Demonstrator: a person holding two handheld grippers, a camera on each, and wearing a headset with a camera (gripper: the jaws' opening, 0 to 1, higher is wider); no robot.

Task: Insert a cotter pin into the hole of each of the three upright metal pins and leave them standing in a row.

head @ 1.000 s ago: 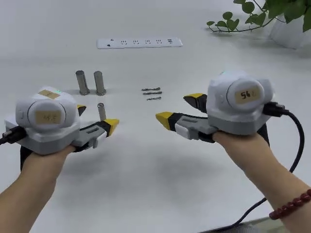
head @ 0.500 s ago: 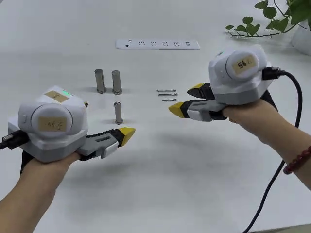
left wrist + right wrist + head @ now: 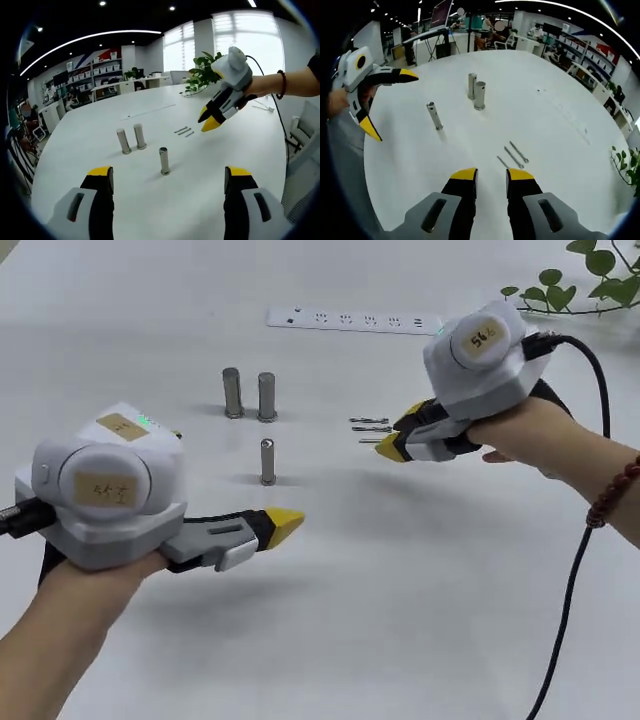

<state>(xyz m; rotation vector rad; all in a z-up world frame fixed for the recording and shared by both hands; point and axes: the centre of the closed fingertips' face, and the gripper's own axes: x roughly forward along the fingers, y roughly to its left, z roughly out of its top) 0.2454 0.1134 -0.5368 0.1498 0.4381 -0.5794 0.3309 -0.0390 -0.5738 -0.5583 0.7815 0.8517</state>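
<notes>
- Right gripper (image 3: 392, 446) is hovering just beside the three cotter pins (image 3: 371, 427), jaws nearly closed and gripping nothing; likely lining up a first pick.
- Left gripper (image 3: 168, 176) is waiting with jaws spread wide and empty, facing the front metal pin (image 3: 268, 461), probably to steady it.
- Back metal pins (image 3: 232, 392) are standing side by side, holes unfilled.
- All parts are sitting loose on the table (image 3: 420, 600), not in a tray.

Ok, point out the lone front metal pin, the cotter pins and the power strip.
front metal pin (image 3: 268, 461), head view, middle of its shaft
cotter pins (image 3: 513, 157), right gripper view, middle pin's shank
power strip (image 3: 355, 320), head view, centre of its top face
</notes>
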